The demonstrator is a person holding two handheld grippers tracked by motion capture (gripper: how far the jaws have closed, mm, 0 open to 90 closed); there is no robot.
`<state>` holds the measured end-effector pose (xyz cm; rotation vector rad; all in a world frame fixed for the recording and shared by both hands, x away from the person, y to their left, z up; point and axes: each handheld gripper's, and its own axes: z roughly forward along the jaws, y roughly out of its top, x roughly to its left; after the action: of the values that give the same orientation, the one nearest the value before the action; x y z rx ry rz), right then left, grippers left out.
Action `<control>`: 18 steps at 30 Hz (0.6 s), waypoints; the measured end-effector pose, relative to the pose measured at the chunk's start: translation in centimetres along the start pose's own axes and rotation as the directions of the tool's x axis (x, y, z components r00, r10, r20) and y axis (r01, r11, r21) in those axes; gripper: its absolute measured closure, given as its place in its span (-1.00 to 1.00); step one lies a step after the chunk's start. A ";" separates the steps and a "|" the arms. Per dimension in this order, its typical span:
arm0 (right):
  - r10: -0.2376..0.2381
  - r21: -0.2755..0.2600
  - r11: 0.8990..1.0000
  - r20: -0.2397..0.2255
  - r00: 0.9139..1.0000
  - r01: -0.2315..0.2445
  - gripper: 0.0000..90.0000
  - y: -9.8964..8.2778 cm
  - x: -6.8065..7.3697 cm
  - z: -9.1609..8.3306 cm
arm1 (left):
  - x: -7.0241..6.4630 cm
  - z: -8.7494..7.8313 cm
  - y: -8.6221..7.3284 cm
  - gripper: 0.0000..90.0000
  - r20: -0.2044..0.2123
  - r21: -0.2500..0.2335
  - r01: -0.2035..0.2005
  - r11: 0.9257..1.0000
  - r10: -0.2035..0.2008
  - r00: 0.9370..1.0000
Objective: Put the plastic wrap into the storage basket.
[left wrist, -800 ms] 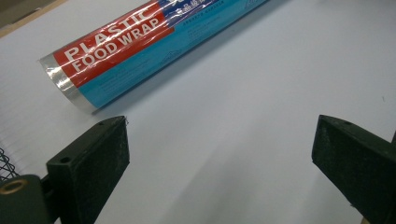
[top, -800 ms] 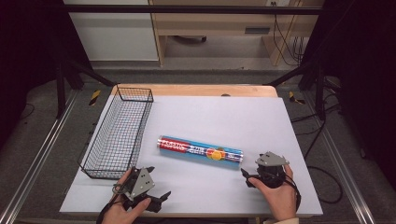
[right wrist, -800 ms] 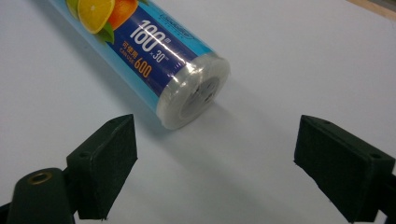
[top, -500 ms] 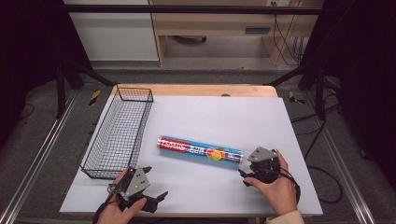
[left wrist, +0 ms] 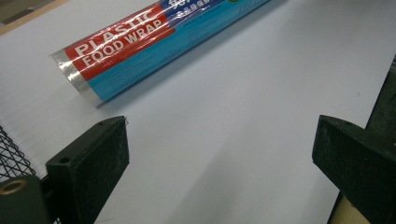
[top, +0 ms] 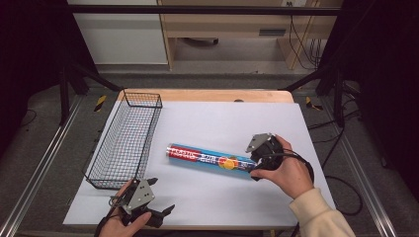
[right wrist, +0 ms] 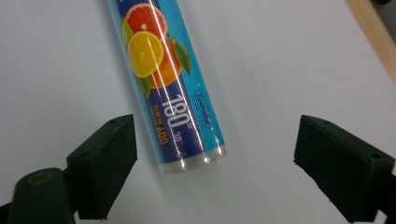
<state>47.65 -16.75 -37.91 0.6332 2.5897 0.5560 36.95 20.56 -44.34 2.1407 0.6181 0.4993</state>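
Plastic food wrap roll (top: 212,158) lies mid-frame on the white table (top: 237,123); its near end sits between the right gripper (top: 260,159)'s parted, non-touching jaws. Lower left, the left gripper (top: 157,203) gapes empty, its hand cut off by the frame edge. Wire basket (top: 127,143) stands left.

The food-wrap roll (top: 211,158) wore glossy printed film; the basket (top: 126,141) was dark wire mesh; the table (top: 232,118) looked matt white, edged in wood.
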 end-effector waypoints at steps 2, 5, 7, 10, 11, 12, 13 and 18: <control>-0.015 0.016 1.000 -0.020 1.000 0.016 -0.69 0.5 -0.3 0.8 | 0.0 0.0 0.0 -0.92 0.006 0.002 -0.001 1.000 0.001 1.000; -0.031 0.041 0.999 -0.051 0.998 0.033 -0.67 1.1 -0.4 2.0 | 0.1 0.1 -0.1 -0.92 0.012 0.004 -0.004 1.000 0.004 1.000; -0.042 0.050 0.998 -0.064 0.997 0.045 -0.69 1.3 -0.3 2.9 | 0.1 0.1 -0.2 -0.92 0.016 0.006 -0.006 1.000 0.006 1.000; -0.054 0.064 0.996 -0.094 0.994 0.060 -0.71 1.7 -0.4 3.7 | 0.1 0.2 -0.2 -0.92 0.021 0.009 -0.008 1.000 0.008 1.000; -0.072 0.066 0.995 -0.111 0.991 0.080 -0.71 1.8 -0.5 4.1 | 0.1 0.2 -0.2 -0.92 0.022 0.011 -0.010 1.000 0.009 1.000; -0.065 0.069 0.995 -0.121 0.990 0.074 -0.72 1.9 -0.5 4.3 | 0.0 0.2 -0.2 -0.92 0.021 0.011 -0.010 1.000 0.009 1.000; -0.061 0.064 0.996 -0.131 0.990 0.070 -0.72 1.9 -0.6 4.6 | 0.0 0.2 -0.2 -0.92 0.023 0.013 -0.011 1.000 0.010 1.000; -0.039 0.061 0.997 -0.163 0.986 0.050 -0.72 1.9 -0.6 5.6 | 0.0 0.3 -0.2 -0.92 0.026 0.017 -0.015 1.000 0.014 1.000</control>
<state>51.44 -13.99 -41.54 0.5709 2.7764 0.5304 37.05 20.52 -44.64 2.1656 0.5949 0.4750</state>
